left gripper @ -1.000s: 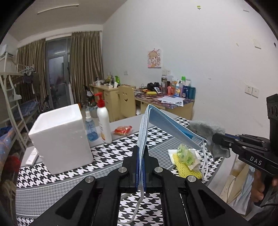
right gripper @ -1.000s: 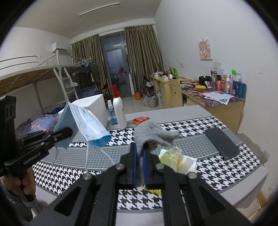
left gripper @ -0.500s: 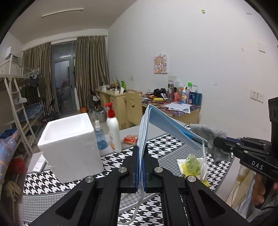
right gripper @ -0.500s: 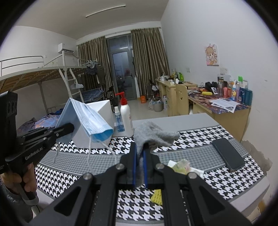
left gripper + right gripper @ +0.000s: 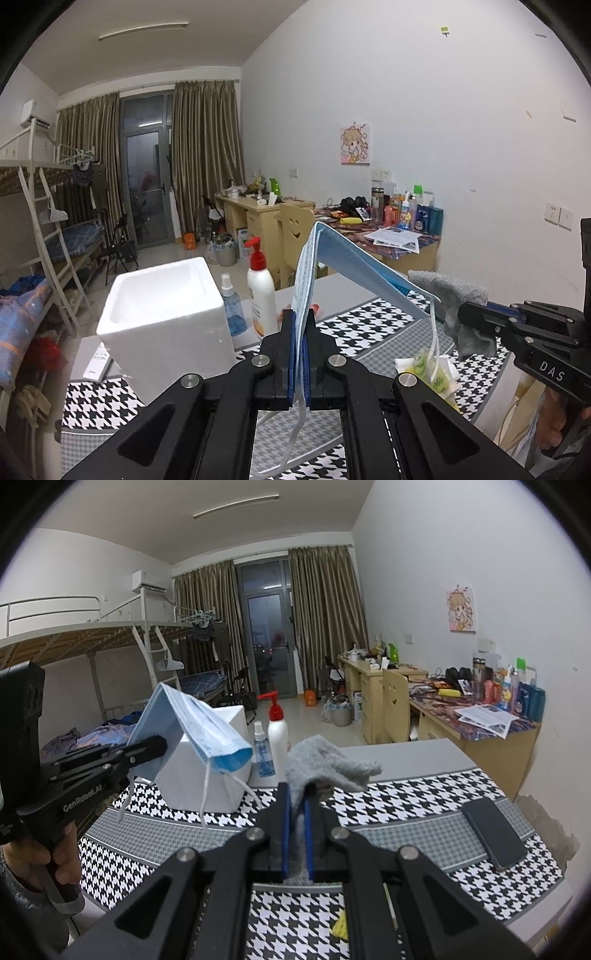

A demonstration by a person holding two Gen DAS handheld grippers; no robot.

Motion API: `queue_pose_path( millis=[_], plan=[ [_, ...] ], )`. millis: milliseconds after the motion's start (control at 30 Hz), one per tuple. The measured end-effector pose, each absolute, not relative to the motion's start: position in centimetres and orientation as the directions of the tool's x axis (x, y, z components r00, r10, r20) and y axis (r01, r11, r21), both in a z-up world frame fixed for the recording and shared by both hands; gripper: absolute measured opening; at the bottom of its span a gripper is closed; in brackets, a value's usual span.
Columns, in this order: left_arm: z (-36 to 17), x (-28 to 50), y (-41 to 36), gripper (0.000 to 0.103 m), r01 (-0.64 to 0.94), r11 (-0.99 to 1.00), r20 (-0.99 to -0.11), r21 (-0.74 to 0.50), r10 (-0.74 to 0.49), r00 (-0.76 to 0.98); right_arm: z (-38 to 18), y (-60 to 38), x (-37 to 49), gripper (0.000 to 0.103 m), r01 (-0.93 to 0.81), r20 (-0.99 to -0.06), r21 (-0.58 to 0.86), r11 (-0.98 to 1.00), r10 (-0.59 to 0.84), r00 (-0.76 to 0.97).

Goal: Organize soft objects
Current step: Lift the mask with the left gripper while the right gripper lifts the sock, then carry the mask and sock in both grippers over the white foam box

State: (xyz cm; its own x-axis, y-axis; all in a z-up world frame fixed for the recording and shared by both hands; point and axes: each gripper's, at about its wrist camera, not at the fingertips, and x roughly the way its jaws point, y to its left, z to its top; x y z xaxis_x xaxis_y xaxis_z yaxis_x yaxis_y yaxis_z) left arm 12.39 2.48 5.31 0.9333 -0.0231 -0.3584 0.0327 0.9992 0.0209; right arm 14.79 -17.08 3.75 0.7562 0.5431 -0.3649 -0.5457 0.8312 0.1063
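Note:
My left gripper (image 5: 300,321) is shut on a blue face mask (image 5: 354,266), which stands up folded above the fingers with its white ear loops dangling. In the right wrist view the same mask (image 5: 207,731) hangs from the left gripper (image 5: 159,744) at the left, in front of the foam box. A grey sock (image 5: 325,764) is pinched in my right gripper (image 5: 297,794) and flops over to the right. From the left wrist view that sock (image 5: 454,295) droops off the right gripper (image 5: 463,314). Both are held above the houndstooth table (image 5: 388,805).
A white foam box (image 5: 162,314) stands open at the table's left, with a spray bottle (image 5: 231,306) and a red-topped pump bottle (image 5: 260,291) beside it. Yellow and white wrappers (image 5: 428,365) lie near the right edge, a black phone (image 5: 493,832) farther right. Desks and a bunk bed stand behind.
Both grippers have risen and drawn back with the mask and the sock still held; the table and wrappers now sit lower in each view.

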Motion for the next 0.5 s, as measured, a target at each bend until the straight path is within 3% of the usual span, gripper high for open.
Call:
queue_pose_path(
  millis=[500],
  plan=[
    [7.4, 14.3, 5.1, 0.003, -0.026, 0.999, -0.331, 0.021, 0.032, 0.943, 5.9, -14.6, 16.5, 0.009, -0.565, -0.344, 0.09, 0.82, 0.558, 0.755]
  ],
)
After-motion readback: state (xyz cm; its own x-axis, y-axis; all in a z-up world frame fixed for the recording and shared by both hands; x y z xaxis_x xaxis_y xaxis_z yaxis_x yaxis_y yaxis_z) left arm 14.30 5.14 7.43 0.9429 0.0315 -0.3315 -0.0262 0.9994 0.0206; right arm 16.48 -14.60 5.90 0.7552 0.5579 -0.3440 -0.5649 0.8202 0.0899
